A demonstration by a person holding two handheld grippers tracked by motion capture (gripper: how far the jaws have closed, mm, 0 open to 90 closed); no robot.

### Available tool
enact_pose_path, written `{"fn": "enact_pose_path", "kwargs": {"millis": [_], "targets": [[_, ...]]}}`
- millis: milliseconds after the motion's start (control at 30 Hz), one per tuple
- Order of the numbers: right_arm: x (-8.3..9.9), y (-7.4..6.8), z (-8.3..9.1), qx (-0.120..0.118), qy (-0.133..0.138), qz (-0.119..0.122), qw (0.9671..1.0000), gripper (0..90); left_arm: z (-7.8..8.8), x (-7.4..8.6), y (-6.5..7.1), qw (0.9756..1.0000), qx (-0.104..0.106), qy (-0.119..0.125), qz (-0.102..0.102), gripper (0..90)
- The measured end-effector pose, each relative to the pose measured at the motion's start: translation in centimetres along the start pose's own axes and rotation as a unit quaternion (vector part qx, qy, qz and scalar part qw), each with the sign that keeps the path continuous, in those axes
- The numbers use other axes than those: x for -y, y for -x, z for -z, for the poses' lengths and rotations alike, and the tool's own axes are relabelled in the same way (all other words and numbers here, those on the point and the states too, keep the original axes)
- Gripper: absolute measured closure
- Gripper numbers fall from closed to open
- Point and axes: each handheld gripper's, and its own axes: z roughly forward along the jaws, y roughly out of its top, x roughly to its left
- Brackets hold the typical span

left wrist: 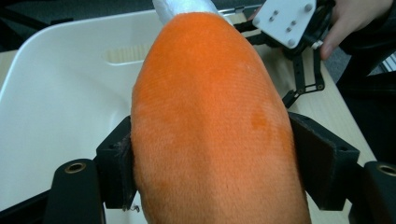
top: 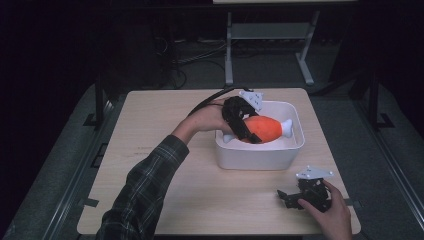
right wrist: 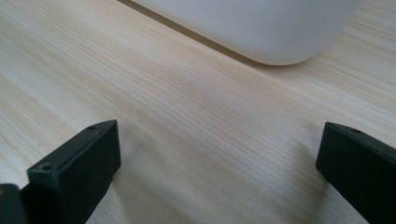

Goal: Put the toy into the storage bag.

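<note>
Toy: you hold the orange plush drumstick (top: 264,129) in your left tool (top: 243,123), low inside the white bin (top: 260,157), its white bone end (top: 286,128) pointing to 3 o'clock.
Left tool: closed on the toy; in the left gripper view both black pads press into the orange plush (left wrist: 210,126) at its widest part.
Right tool: your right tool (top: 289,196) rests on the table (top: 165,165) at 5 o'clock of the bin, jaws wide apart with nothing but bare wood (right wrist: 205,140) between them.
Bin: it sits toward 1 o'clock on the table, well apart from your right hand (top: 332,212).
Risk, release: if you let go while the toy leans on the bin's wall, it may settle crooked or tip over the rim.
Risk, snag: the plush pile may cling to the pads, so a fast pull back could drag the toy up with you.
Risk, bin: pushing down with the left tool could shove the light bin across the table.
</note>
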Motion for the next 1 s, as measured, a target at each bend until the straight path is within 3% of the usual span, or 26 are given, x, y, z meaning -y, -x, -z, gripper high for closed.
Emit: {"fn": "enact_pose_path", "kwargs": {"millis": [433,1000], "targets": [[0.0,0.0,0.0,0.001,0.0,0.0,1.0,0.0,-1.7,0.4,-0.5,0.9996,0.01,-0.026,-0.006,25.0],[0.0,0.0,0.0,0.001,0.0,0.0,1.0,0.0,-1.8,0.2,-0.4,0.9996,0.019,-0.02,-0.001,23.6]]}}
